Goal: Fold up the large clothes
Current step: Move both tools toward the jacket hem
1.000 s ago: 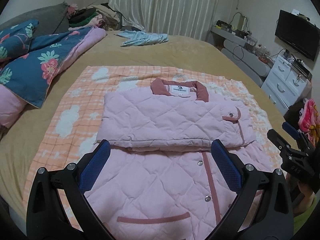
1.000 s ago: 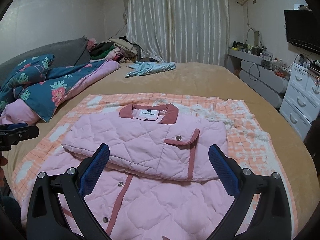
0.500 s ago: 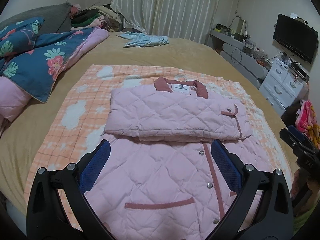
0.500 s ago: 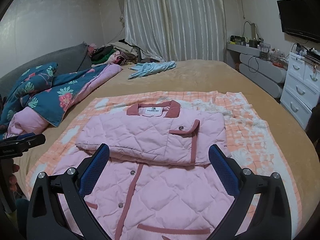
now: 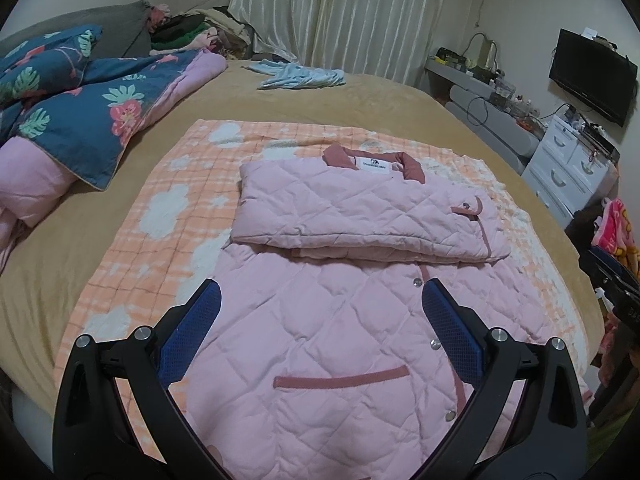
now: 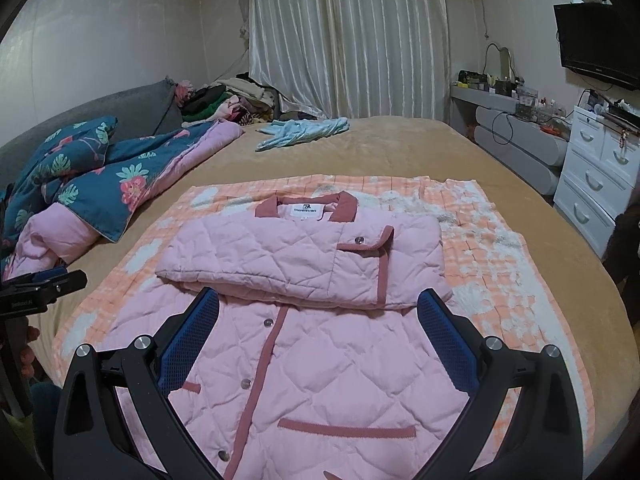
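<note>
Jacket (image 5: 336,320), pink and quilted, lies flat on an orange checked blanket (image 5: 172,208) spread over the tan bed (image 5: 360,100). Its collar points to 12 o'clock, and the sleeves are already folded across the chest into a thick band under the collar. The lower body with its snaps and pocket trim is spread out toward 6 o'clock.

Left gripper (image 5: 320,320) hovers over the lower body with its blue pads spread wide and nothing between them. Right gripper (image 6: 318,326) does the same, fingers wide apart and empty, above the snap placket. Neither touches the cloth, as far as I can tell.

By my reading the sleeve fold is done and the hem fold comes next. That calls for both grippers to drop toward 6 o'clock, pinch the hem at its two corners, and carry it up to the collar at 12. The padded fabric looks bulky, so a shallow pinch may slip
</note>
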`<state>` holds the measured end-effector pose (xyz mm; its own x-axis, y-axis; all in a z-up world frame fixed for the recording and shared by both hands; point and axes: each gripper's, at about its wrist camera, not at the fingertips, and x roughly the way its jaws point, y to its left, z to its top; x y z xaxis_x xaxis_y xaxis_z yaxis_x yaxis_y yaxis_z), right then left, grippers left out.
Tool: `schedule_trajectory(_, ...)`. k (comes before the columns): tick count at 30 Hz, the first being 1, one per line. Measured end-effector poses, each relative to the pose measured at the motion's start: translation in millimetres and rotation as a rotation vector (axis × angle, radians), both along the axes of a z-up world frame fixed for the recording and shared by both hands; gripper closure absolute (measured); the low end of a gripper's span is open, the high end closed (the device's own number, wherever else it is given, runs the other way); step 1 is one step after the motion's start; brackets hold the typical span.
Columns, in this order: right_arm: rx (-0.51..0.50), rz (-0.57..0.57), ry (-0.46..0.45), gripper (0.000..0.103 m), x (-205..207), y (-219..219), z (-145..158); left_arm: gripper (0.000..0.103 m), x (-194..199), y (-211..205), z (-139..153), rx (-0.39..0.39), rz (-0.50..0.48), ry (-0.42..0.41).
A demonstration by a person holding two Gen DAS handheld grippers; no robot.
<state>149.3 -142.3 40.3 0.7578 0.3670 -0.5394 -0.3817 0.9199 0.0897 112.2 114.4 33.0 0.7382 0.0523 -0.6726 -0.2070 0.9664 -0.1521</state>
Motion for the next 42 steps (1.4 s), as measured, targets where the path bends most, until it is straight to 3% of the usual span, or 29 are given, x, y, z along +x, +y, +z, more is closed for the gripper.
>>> schedule_trajectory(23,-0.044,-0.025,0.072,0.004,-19,-19,-27,0.009,-31,19,-39,0.034,0.009,0.076)
schedule_trajectory(42,-0.096,-0.066,0.148,0.004,-27,-48,-58,0.009,-49,23,-92,0.025,-0.002,0.184)
